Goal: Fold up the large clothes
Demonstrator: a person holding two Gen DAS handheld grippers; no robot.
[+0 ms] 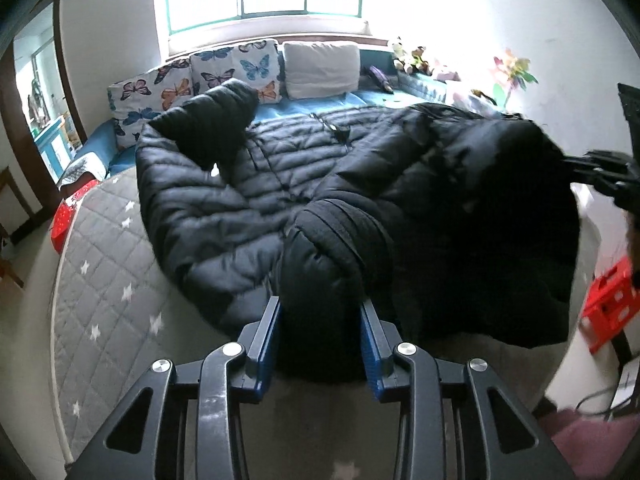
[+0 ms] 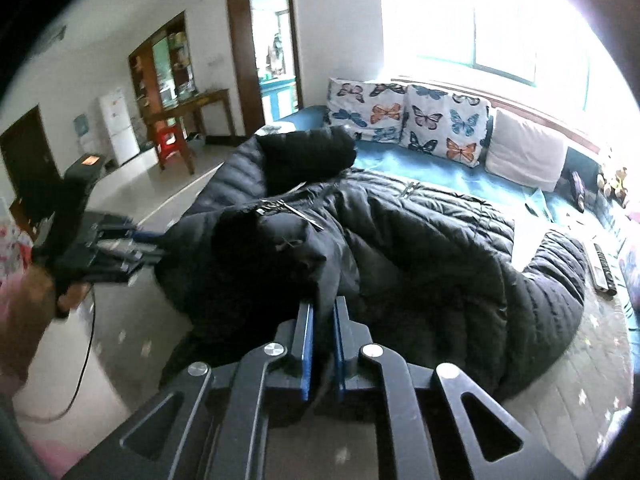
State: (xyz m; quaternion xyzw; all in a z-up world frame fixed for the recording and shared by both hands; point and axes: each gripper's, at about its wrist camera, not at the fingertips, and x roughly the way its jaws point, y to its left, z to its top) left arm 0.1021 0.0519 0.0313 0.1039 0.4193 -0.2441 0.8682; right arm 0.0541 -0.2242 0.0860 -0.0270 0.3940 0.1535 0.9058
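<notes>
A large black puffer jacket (image 1: 280, 168) lies spread over a grey quilted mattress (image 1: 104, 280) printed with white stars. In the left wrist view my left gripper (image 1: 320, 312) is shut on a thick bunched fold of the jacket's near edge, held between its blue pads. My right gripper (image 2: 323, 312) is shut on a thin fold of the same jacket (image 2: 440, 248), with its pads almost together. Each gripper also shows in the other's view: the right gripper (image 1: 600, 172) at the jacket's lifted right end, the left gripper (image 2: 104, 248) at its left end, held by a hand.
Butterfly cushions (image 1: 172, 88) and a white pillow (image 1: 320, 68) line a blue couch (image 1: 360, 98) under a bright window. Plush toys (image 1: 412, 56) sit at its right end. A red crate (image 1: 612, 304) stands to the right, a red stool (image 2: 170, 140) and a wooden table (image 2: 192, 106) across the room.
</notes>
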